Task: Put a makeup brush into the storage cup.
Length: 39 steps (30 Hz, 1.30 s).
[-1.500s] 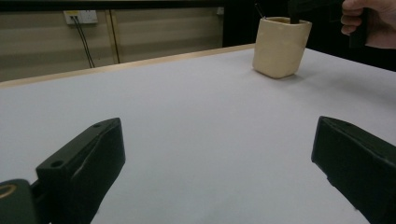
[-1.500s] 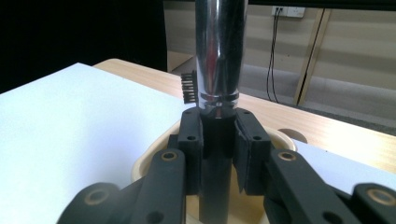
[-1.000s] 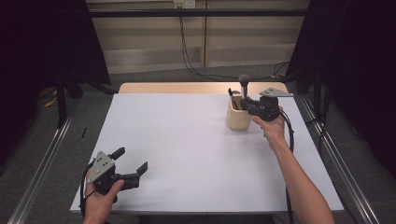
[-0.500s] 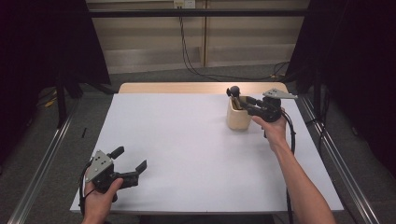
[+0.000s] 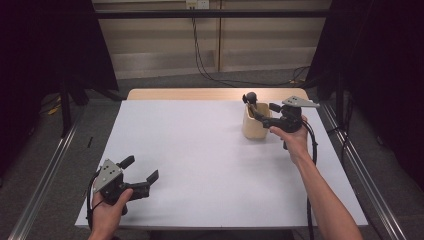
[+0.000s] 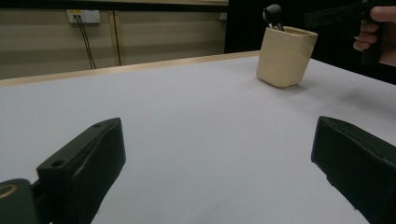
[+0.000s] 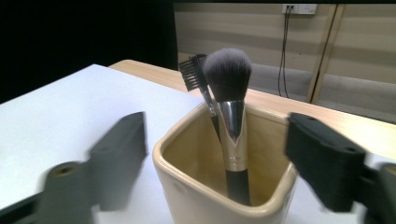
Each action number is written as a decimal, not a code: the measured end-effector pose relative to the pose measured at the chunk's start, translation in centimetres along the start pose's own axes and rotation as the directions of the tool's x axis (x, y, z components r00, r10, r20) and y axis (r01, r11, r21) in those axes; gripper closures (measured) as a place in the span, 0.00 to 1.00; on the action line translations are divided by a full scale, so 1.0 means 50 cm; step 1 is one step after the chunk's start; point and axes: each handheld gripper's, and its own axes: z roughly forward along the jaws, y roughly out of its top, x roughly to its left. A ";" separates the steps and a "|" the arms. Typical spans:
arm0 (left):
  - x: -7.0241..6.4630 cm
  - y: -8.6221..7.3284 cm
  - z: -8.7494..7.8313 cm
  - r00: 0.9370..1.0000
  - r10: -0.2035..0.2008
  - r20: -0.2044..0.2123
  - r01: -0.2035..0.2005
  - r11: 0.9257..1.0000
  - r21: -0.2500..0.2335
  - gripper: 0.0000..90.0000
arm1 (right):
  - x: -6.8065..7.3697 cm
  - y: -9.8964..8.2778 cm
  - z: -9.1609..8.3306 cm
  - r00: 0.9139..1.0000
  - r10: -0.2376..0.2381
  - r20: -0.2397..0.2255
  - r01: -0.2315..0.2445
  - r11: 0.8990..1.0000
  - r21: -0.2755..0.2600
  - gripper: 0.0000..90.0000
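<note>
White bench (image 5: 210, 165) carried a cream square ceramic cup (image 7: 224, 186) far right, a fluffy silver-ferruled makeup brush (image 7: 231, 116) inside; right tool (image 5: 265, 116) gaped empty beside it, apparently releasing, withdrawal next; left tool (image 5: 140, 172) idled open

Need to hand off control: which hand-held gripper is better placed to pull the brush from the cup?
Right. The right hand-held gripper is open right at the cup with the brush; the left hand-held gripper is far across the table.

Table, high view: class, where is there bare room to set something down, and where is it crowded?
Free: the white table middle, between the left gripper and the cup. Crowded: far right corner, where the right gripper meets the cup.
</note>
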 end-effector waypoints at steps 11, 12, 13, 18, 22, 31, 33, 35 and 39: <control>0.004 0.000 -0.004 1.000 -0.005 -0.012 0.005 1.000 -0.008 0.03 | 0.005 0.001 -0.017 1.000 0.010 0.025 -0.009 1.000 -0.021 0.00; 0.004 0.000 -0.004 1.000 -0.007 -0.013 0.007 1.000 -0.010 0.03 | 0.005 0.000 -0.019 0.999 0.020 0.031 -0.019 1.000 -0.024 0.00; 0.005 0.000 -0.005 1.000 -0.003 -0.013 0.003 1.000 -0.009 0.03 | 0.006 -0.001 -0.021 0.999 0.028 0.029 -0.027 0.999 -0.029 0.00; 0.005 0.000 -0.008 1.000 0.001 -0.008 -0.001 1.000 -0.009 0.03 | 0.011 -0.005 -0.032 0.999 0.033 0.020 -0.033 0.999 -0.041 0.00; 0.006 0.000 -0.010 1.000 0.000 -0.004 0.000 1.000 -0.015 0.03 | 0.018 -0.008 -0.040 0.999 0.029 0.021 -0.029 0.999 -0.037 0.00; 0.005 0.000 -0.015 1.000 -0.008 -0.005 0.007 1.000 -0.022 0.03 | 0.034 -0.016 -0.058 0.999 0.004 0.039 -0.003 0.999 -0.040 0.00; 0.004 -0.001 -0.016 1.000 -0.009 -0.001 0.009 1.000 -0.021 0.03 | 0.036 -0.019 -0.064 0.999 0.001 0.045 0.001 0.999 -0.032 0.00; 0.004 0.000 -0.017 1.000 -0.002 -0.003 0.002 1.000 -0.021 0.03 | 0.039 -0.023 -0.070 0.999 -0.002 0.046 0.003 1.000 -0.025 0.00; 0.005 0.000 -0.017 1.000 -0.006 -0.005 0.006 1.000 -0.024 0.03 | 0.043 -0.029 -0.082 0.998 -0.003 0.057 0.005 0.999 -0.036 0.00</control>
